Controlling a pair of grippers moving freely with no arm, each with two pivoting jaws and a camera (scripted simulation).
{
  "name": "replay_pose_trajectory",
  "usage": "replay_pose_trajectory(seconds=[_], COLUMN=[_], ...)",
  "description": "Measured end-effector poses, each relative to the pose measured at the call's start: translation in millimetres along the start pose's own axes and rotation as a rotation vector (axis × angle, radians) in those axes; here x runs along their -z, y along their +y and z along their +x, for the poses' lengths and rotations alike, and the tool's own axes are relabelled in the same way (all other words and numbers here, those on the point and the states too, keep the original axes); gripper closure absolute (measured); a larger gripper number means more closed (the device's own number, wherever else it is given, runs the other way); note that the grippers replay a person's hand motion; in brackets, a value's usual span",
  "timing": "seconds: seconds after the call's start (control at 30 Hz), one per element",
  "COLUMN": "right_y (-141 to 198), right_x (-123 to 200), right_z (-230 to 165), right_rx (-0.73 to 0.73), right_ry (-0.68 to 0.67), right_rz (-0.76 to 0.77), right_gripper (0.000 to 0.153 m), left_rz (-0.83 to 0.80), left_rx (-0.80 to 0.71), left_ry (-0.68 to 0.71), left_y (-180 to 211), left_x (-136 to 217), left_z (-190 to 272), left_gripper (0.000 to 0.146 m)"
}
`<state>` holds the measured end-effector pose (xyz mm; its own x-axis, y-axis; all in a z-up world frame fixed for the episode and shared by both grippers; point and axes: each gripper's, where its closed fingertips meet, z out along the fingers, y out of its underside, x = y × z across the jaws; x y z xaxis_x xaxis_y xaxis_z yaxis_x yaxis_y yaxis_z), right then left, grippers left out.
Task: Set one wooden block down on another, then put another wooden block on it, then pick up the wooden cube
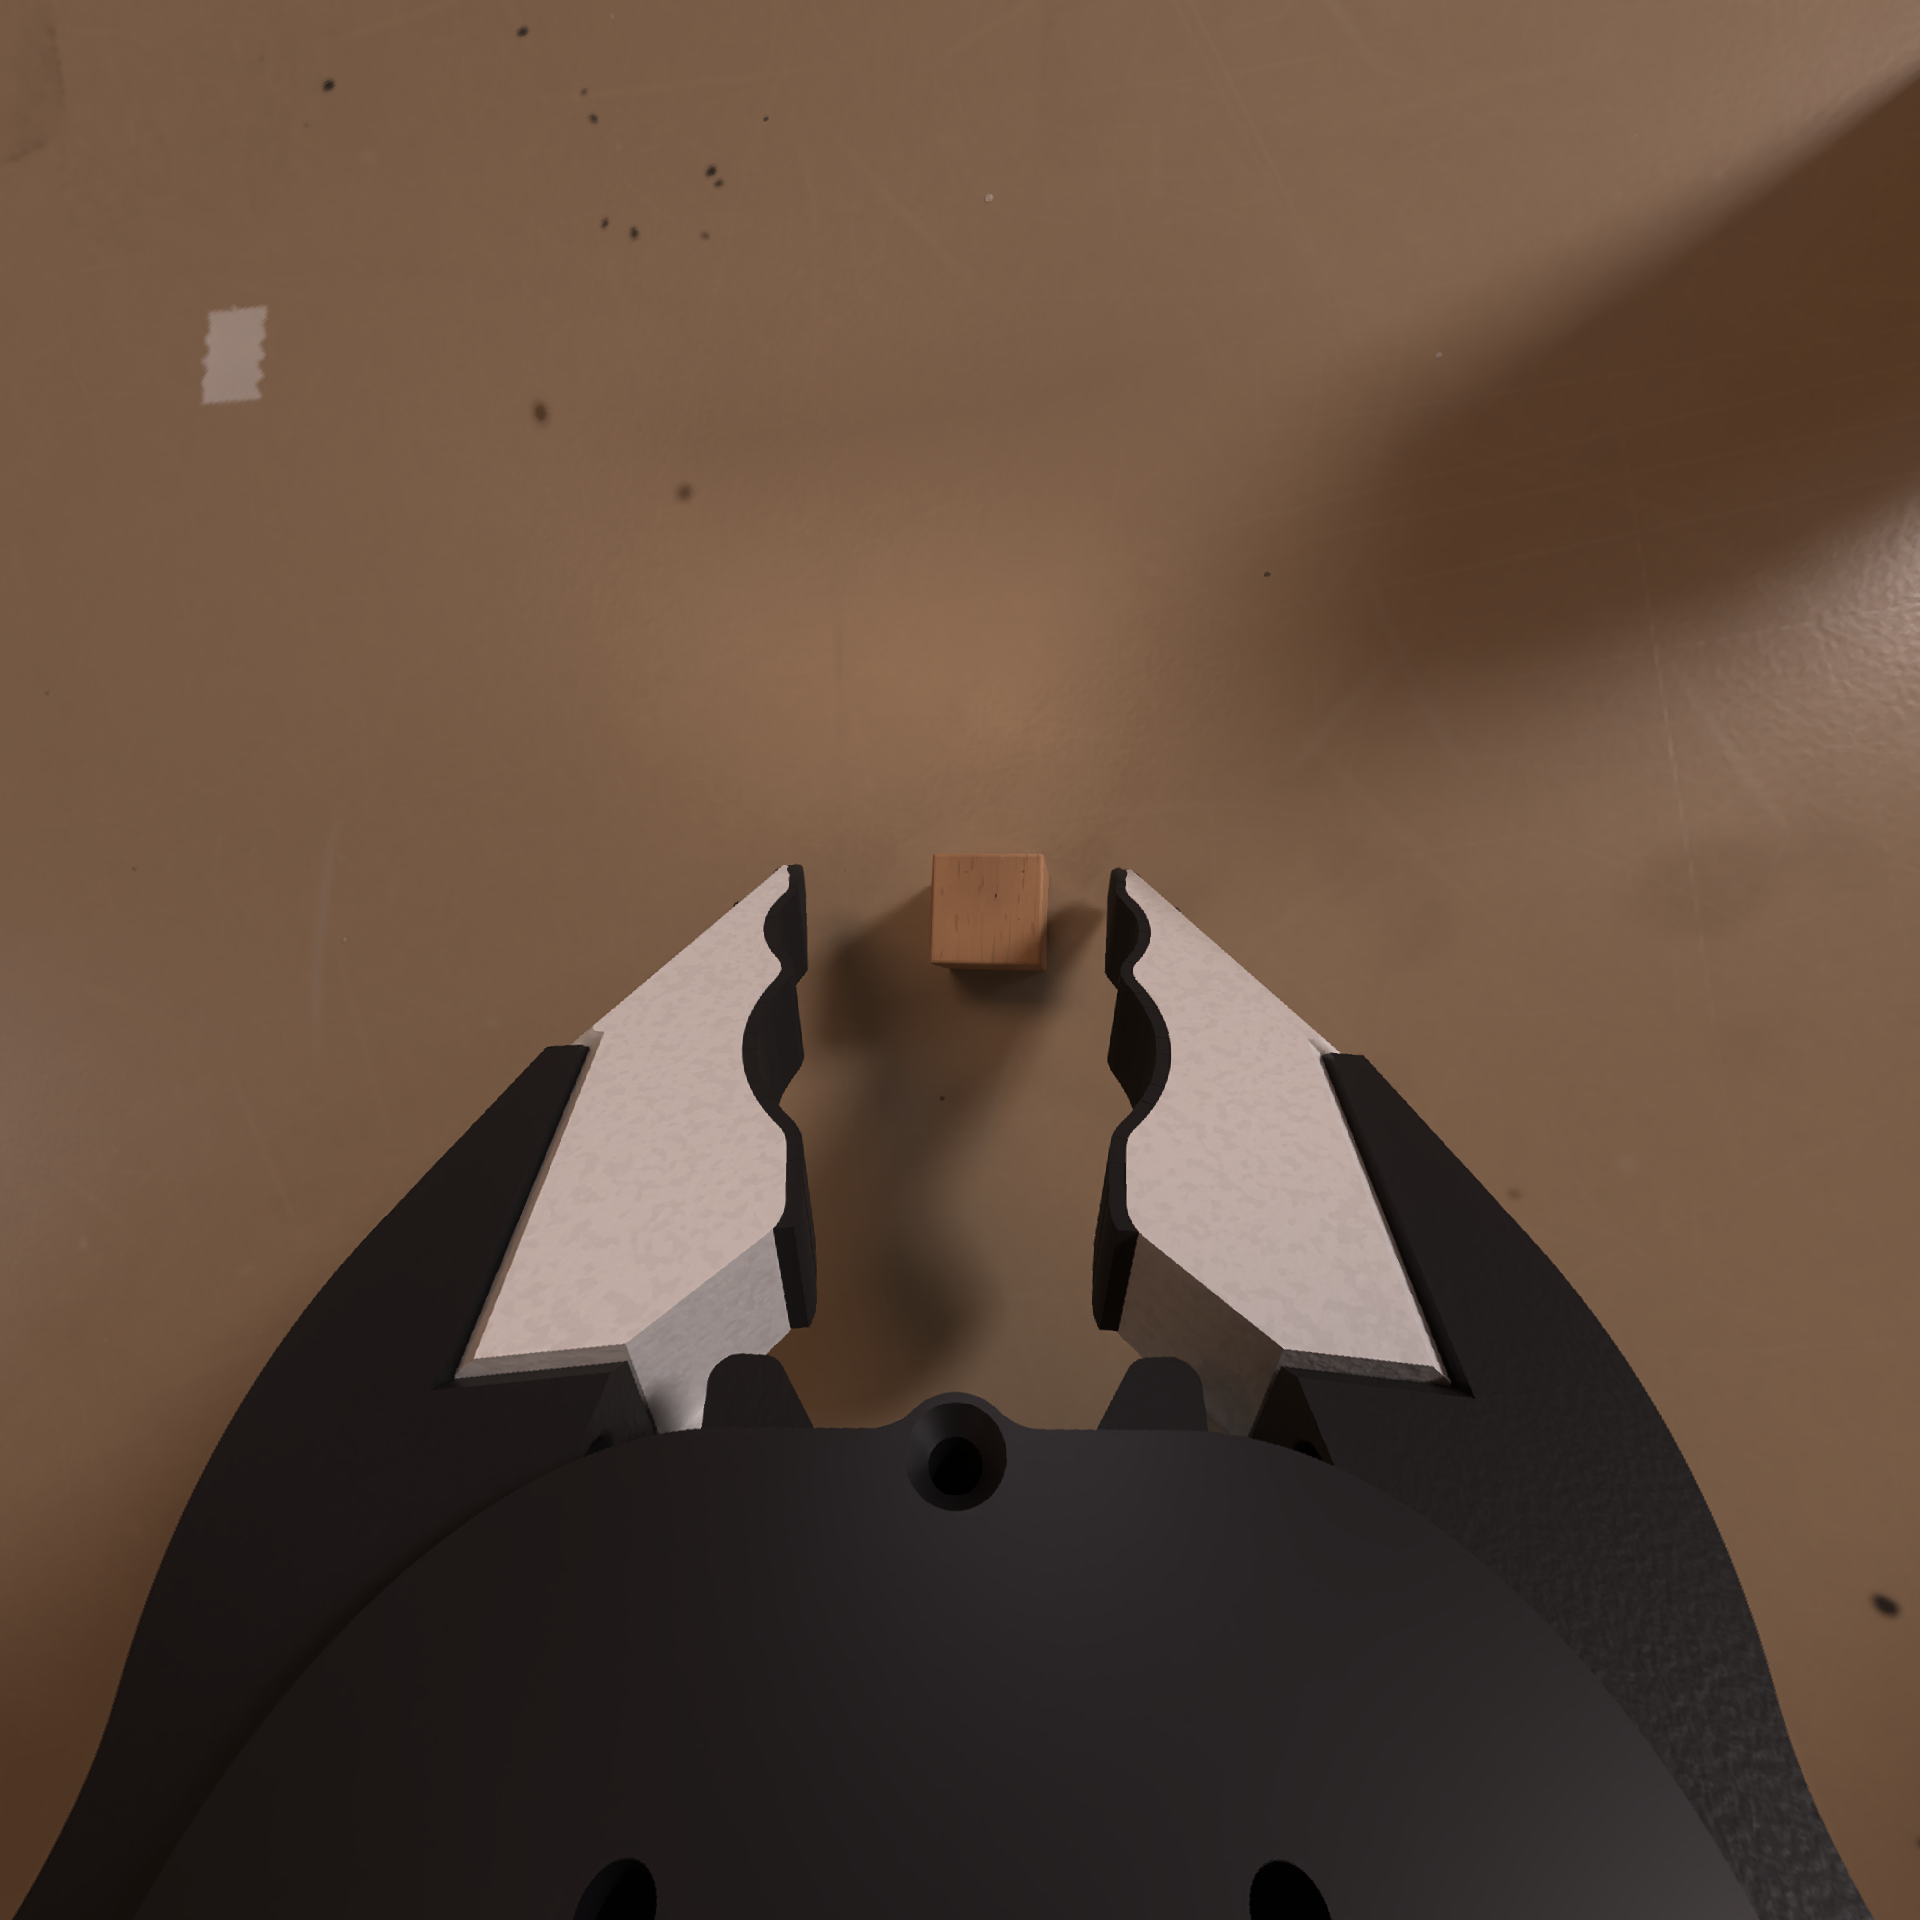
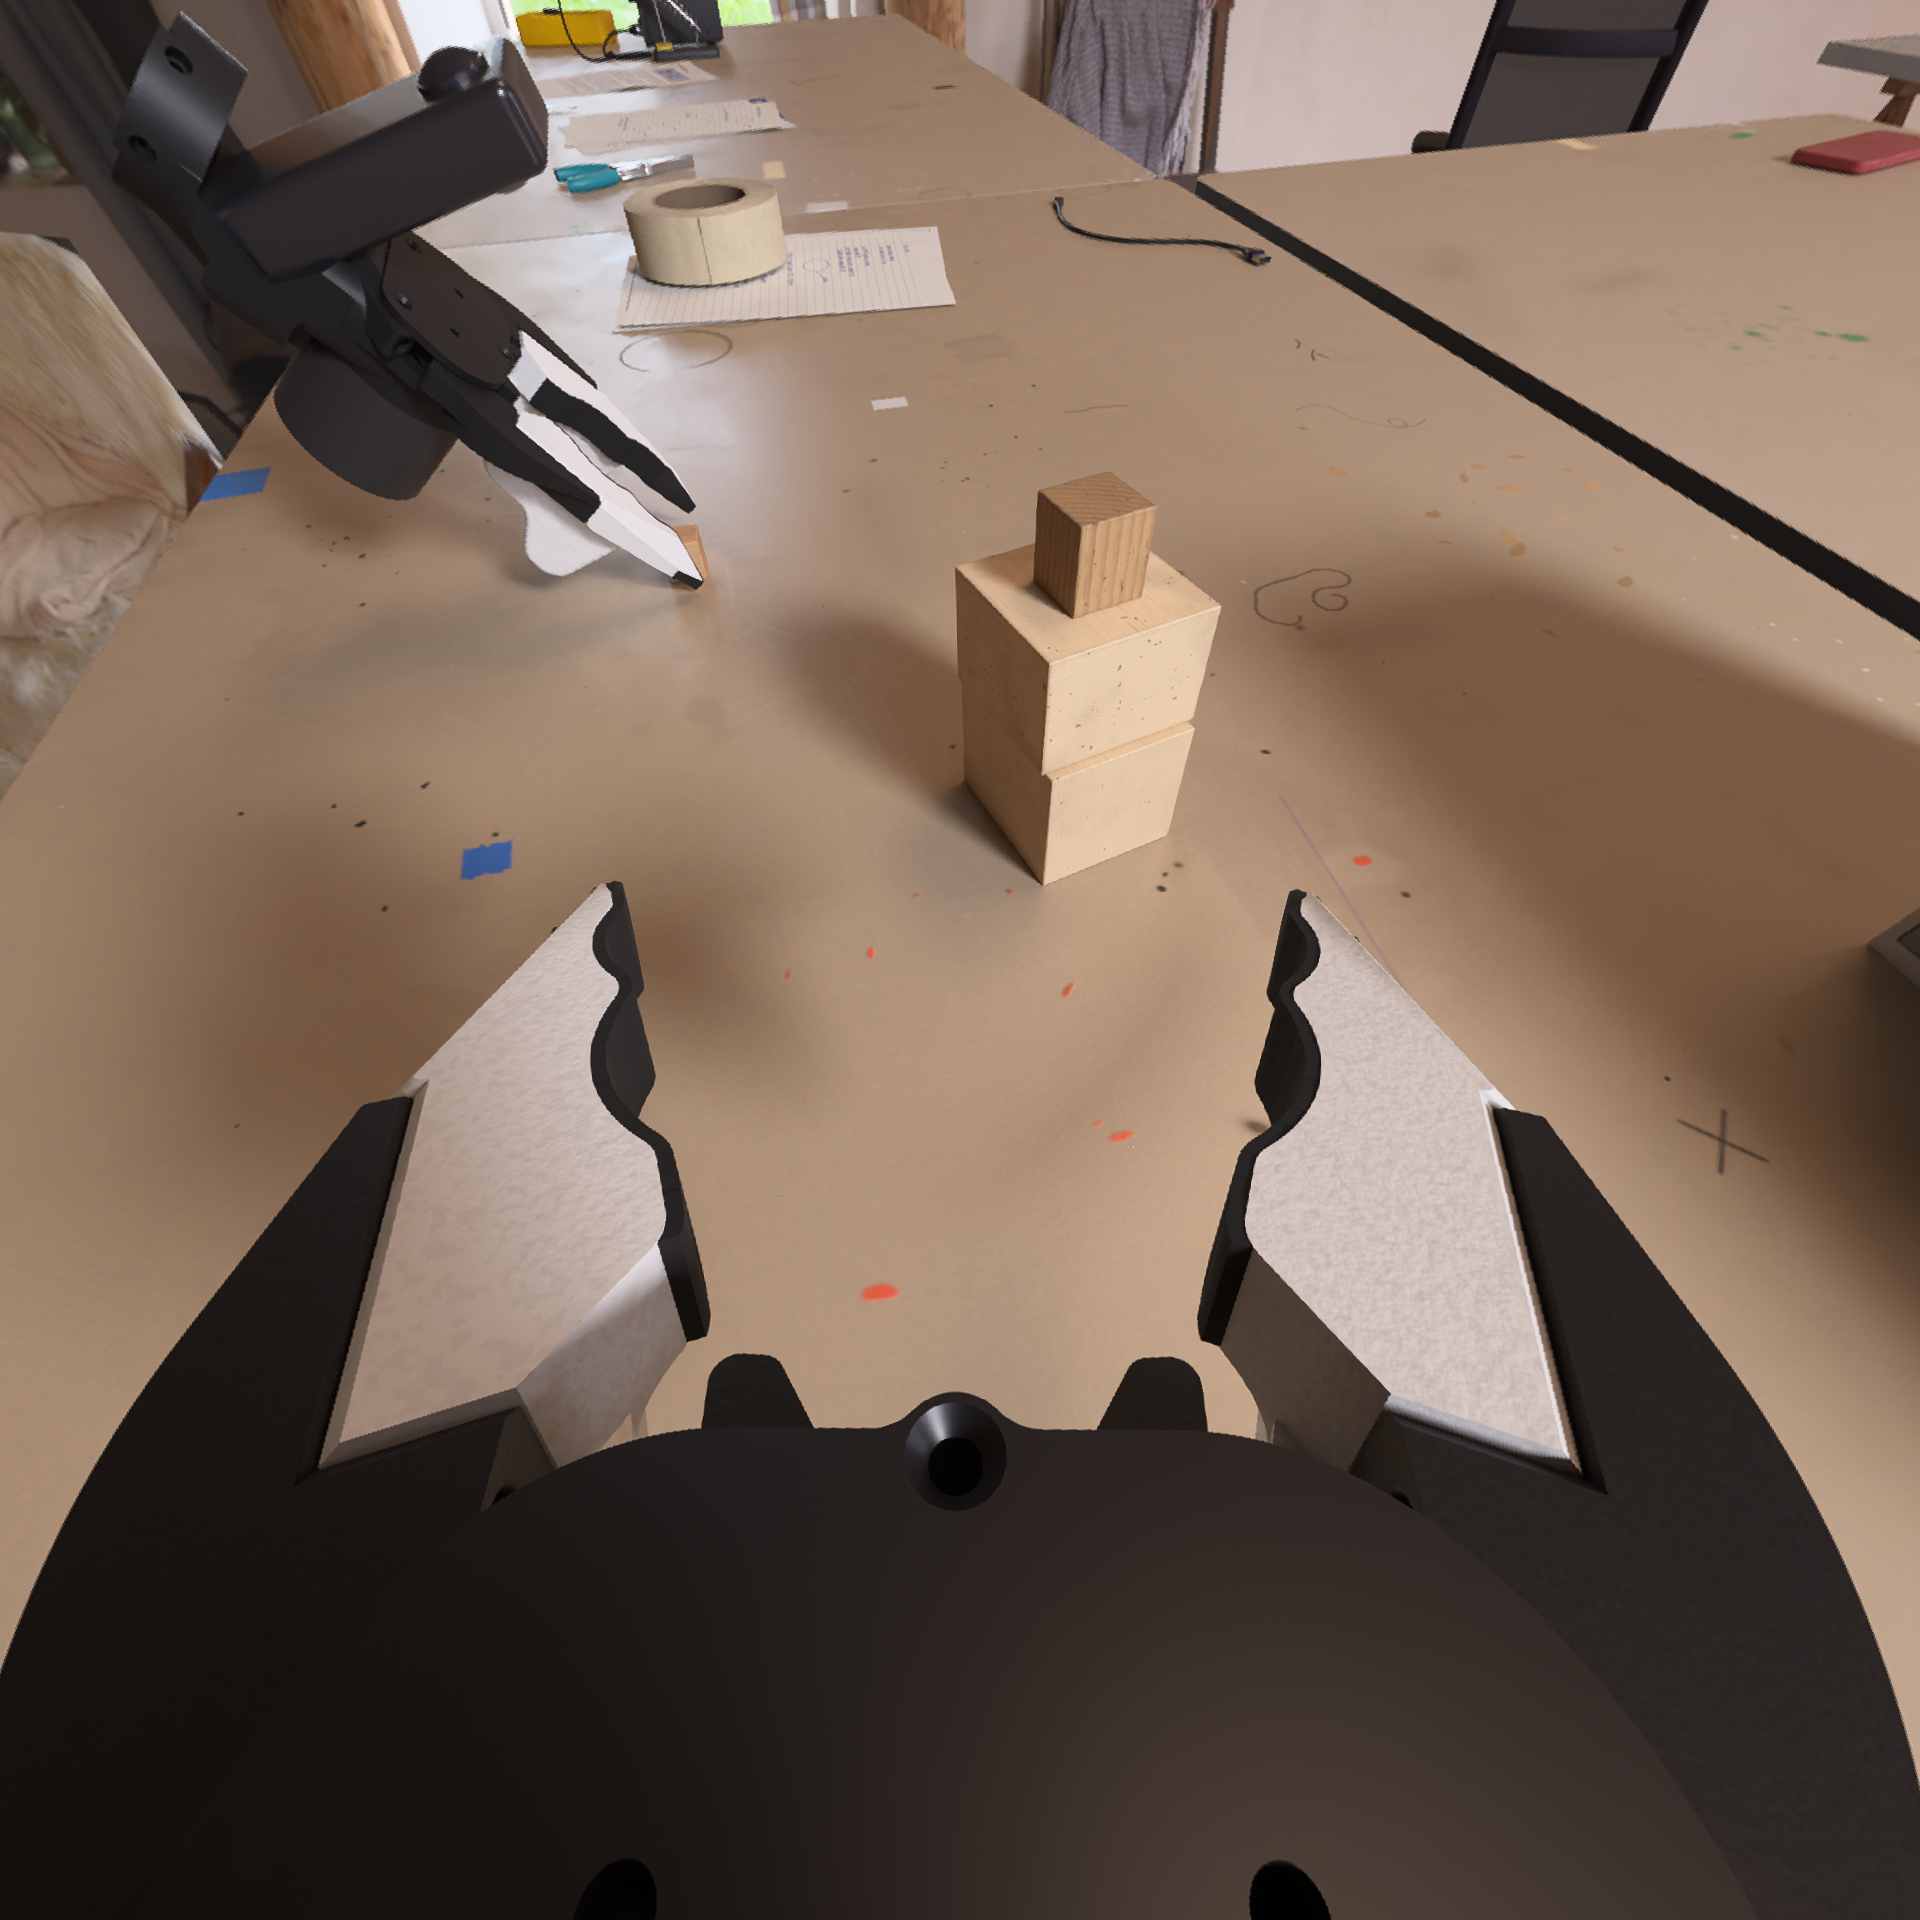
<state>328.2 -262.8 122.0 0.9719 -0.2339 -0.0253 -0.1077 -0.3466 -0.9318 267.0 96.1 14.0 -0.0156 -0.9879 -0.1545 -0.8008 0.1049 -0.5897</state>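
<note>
A small wooden cube (image 1: 987,911) sits on the brown table, between the fingertips of my open left gripper (image 1: 956,883), apart from both fingers. In the right wrist view the left gripper (image 2: 681,540) points down at that cube (image 2: 690,544), which is mostly hidden behind its fingers. A stack stands mid-table: a pale bottom block (image 2: 1091,805), a pale larger block (image 2: 1091,665) on it, and a small darker block (image 2: 1093,545) on top. My right gripper (image 2: 954,904) is open and empty, a short way in front of the stack.
A roll of tape (image 2: 704,229) on a sheet of paper (image 2: 862,272), scissors (image 2: 597,175) and a black cable (image 2: 1153,234) lie at the back. A dark seam (image 2: 1558,405) divides this table from another on the right. Pale cloth (image 2: 73,457) lies at the left edge.
</note>
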Motion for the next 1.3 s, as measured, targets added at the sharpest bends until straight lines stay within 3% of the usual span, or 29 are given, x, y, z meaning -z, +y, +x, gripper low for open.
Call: replay_pose_trajectory(seconds=[0.23, 0.43, 0.73, 0.97, 1.1, 1.3], right_y=[-2, -5, -8, -8, -10, -7], right_x=[2, 4, 7, 8, 11, 13], right_z=[-1, -2, -2, -3, -2, 3], right_rx=[0.003, 0.008, 0.007, 0.012, 0.017, 0.011], right_ry=[-0.001, 0.003, 0.007, 0.007, 0.012, 0.026], right_rz=[0.007, 0.015, 0.028, 0.025, 0.030, 0.026], right_gripper=[0.032, 0.032, 0.033, 0.033, 0.033, 0.033], left_rz=[-0.010, -0.009, 0.058, 0.304, 0.378, 0.359], left_rx=[0.009, 0.019, -0.009, -0.266, -0.449, -0.713], left_ry=[0.032, 0.057, 0.090, 0.325, 0.546, 0.864], left_y=[4, 5, -16, -121, -172, -197], left_x=[2, 2, 10, 61, 80, 77], left_z=[3, 6, 23, 102, 149, 200], left_gripper=[0.096, 0.125, 0.125, 0.125, 0.125, 0.125])
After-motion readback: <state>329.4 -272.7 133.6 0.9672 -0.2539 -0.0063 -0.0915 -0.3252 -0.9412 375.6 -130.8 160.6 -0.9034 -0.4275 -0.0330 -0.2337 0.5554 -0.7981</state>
